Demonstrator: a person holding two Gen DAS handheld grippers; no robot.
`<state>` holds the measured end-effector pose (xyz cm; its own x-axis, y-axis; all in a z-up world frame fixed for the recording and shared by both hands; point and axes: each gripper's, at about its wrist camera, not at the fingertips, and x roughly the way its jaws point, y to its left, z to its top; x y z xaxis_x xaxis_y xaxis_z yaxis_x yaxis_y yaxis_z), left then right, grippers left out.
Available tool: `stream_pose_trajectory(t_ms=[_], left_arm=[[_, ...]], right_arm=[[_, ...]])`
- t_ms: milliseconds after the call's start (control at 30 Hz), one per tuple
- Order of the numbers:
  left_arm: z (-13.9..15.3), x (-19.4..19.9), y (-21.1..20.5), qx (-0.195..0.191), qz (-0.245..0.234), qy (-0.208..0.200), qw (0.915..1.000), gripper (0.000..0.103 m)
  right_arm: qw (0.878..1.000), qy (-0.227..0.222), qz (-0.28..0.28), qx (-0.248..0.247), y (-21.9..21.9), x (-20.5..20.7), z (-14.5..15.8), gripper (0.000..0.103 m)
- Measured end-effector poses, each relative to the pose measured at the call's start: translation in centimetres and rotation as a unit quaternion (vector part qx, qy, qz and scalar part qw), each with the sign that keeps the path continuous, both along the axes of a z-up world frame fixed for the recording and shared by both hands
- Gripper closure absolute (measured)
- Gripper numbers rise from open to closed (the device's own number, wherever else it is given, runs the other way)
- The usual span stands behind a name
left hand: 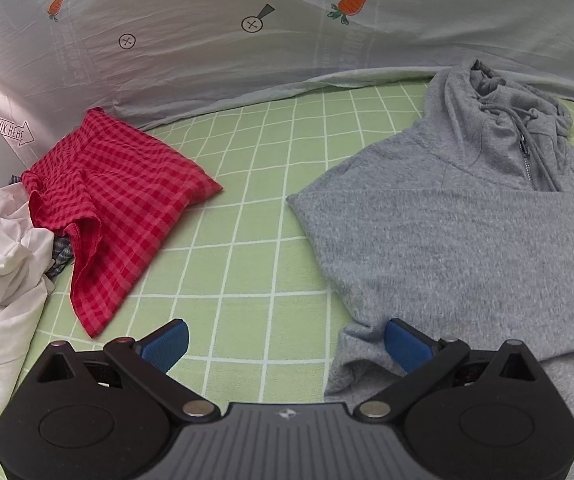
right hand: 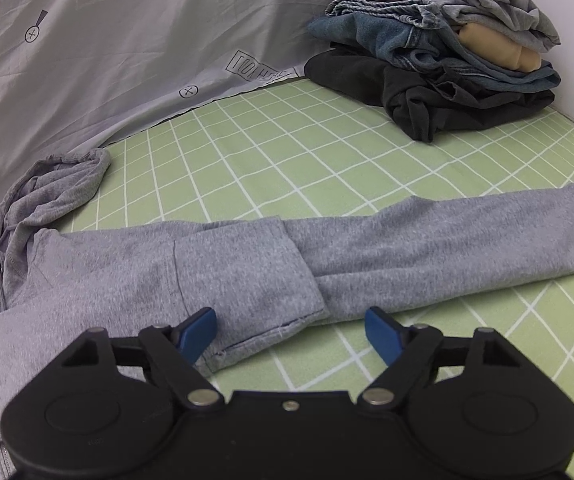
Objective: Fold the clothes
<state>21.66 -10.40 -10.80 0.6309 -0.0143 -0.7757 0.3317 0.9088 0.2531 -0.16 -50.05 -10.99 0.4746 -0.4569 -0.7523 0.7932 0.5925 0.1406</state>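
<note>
A grey zip hoodie (right hand: 135,264) is lying flat on the green checked bed sheet (right hand: 271,148), one sleeve (right hand: 447,240) stretched sideways, the other already folded across the body. The right gripper (right hand: 291,330) is angling down with its jaws spread, straddling the folded cuff (right hand: 271,332) without pressing it; closing here could pinch several layers and drag the fold undone. The left gripper (left hand: 285,344) is also tilting down, open and empty, at the hoodie's edge near red checked shorts (left hand: 115,196).
</note>
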Motion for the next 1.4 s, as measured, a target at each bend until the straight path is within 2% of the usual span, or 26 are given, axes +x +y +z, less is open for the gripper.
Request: stream_pose_trajectory(t_ms=[67, 133, 167, 200, 233, 300, 467, 567, 667, 767, 833, 900, 933, 967, 1000, 1033, 1100, 1167, 1200, 1233, 1300, 1333, 1400], left_arm=[[-0.4, -0.1, 0.2, -0.001, 0.007, 0.005, 1.0000, 0.000], [-0.7, -0.1, 0.4, -0.004, 0.014, 0.009, 0.9998, 0.000], [-0.8, -0.2, 0.5, -0.005, 0.016, 0.008, 0.9998, 0.000], [-0.8, -0.2, 0.5, -0.006, 0.017, 0.006, 0.9998, 0.000], [-0.8, -0.3, 0.5, -0.006, 0.017, 0.005, 0.9998, 0.000], [-0.9, -0.3, 0.5, -0.008, 0.019, 0.005, 0.9998, 0.000], [-1.0, -0.3, 0.8, -0.023, 0.030, 0.005, 0.9993, 0.000], [-1.0, -0.3, 0.9, -0.029, 0.035, 0.007, 0.9989, 0.000], [-1.0, -0.3, 0.8, -0.026, 0.033, 0.007, 0.9991, 0.000], [-1.0, -0.4, 0.7, -0.024, 0.032, 0.006, 0.9992, 0.000], [-1.0, -0.3, 0.8, -0.029, 0.037, 0.009, 0.9989, 0.000], [-1.0, -0.3, 1.0, -0.035, 0.044, 0.013, 0.9983, 0.000], [-1.0, -0.2, 1.1, -0.039, 0.047, 0.015, 0.9980, 0.000], [-1.0, -0.2, 1.1, -0.042, 0.050, 0.017, 0.9977, 0.000], [-1.0, -0.1, 1.2, -0.045, 0.054, 0.021, 0.9973, 0.000], [-1.0, 0.0, 1.2, -0.047, 0.056, 0.024, 0.9970, 0.000], [-0.9, 0.2, 1.3, -0.052, 0.061, 0.032, 0.9962, 0.000], [-0.8, 0.3, 1.5, -0.057, 0.066, 0.042, 0.9954, 0.000], [-0.8, 0.3, 1.5, -0.058, 0.069, 0.047, 0.9948, 0.000], [-0.7, 0.2, 1.5, -0.058, 0.071, 0.049, 0.9946, 0.000], [-0.2, -0.3, 1.3, -0.057, 0.072, 0.046, 0.9947, 0.000], [0.2, -0.7, 1.2, -0.060, 0.068, 0.042, 0.9950, 0.000], [0.9, -1.6, 0.8, -0.068, 0.060, 0.031, 0.9954, 0.000]], right_arm=[[1.000, -0.006, -0.003, -0.001, 0.0, 0.0, 0.3, 0.038], [1.000, -0.016, -0.003, 0.000, 0.0, -0.1, 0.5, 0.055], [1.000, -0.022, -0.006, 0.003, 0.0, -0.2, 0.6, 0.055], [1.000, -0.028, -0.009, 0.006, 0.0, -0.3, 0.7, 0.059], [0.999, -0.034, -0.011, 0.008, 0.0, -0.4, 0.7, 0.073], [0.999, -0.035, -0.016, 0.002, -0.1, -0.6, 0.9, 0.088], [0.997, -0.068, -0.018, -0.004, 0.2, -1.1, 2.3, 0.090], [0.995, -0.103, 0.002, -0.005, 1.1, -0.5, 3.8, 0.091], [0.990, -0.132, 0.052, 0.005, 3.0, 1.2, 5.1, 0.091], [0.980, -0.159, 0.115, 0.027, 5.6, 3.4, 6.0, 0.091], [0.968, -0.174, 0.176, 0.043, 8.3, 5.3, 6.1, 0.091], [0.957, -0.169, 0.226, 0.058, 10.9, 7.0, 5.9, 0.091], [0.952, -0.164, 0.248, 0.066, 12.0, 7.8, 5.7, 0.089], [0.952, -0.149, 0.260, 0.060, 12.8, 8.2, 5.4, 0.083], [0.952, -0.133, 0.271, 0.054, 13.6, 8.5, 5.1, 0.069], [0.951, -0.117, 0.282, 0.048, 14.3, 8.9, 4.8, 0.058], [0.955, -0.106, 0.275, 0.032, 14.4, 8.5, 4.6, 0.051], [0.965, -0.093, 0.246, 0.019, 13.4, 7.9, 4.5, 0.035], [0.970, -0.085, 0.229, 0.009, 12.9, 7.5, 4.4, 0.022], [0.975, -0.069, 0.212, -0.009, 12.5, 7.2, 4.2, 0.015], [0.981, -0.028, 0.185, -0.057, 11.7, 6.4, 3.7, 0.012], [0.982, -0.008, 0.175, -0.078, 11.2, 5.9, 3.3, 0.004], [0.984, 0.019, 0.148, -0.098, 9.7, 4.5, 2.3, 0.000]])
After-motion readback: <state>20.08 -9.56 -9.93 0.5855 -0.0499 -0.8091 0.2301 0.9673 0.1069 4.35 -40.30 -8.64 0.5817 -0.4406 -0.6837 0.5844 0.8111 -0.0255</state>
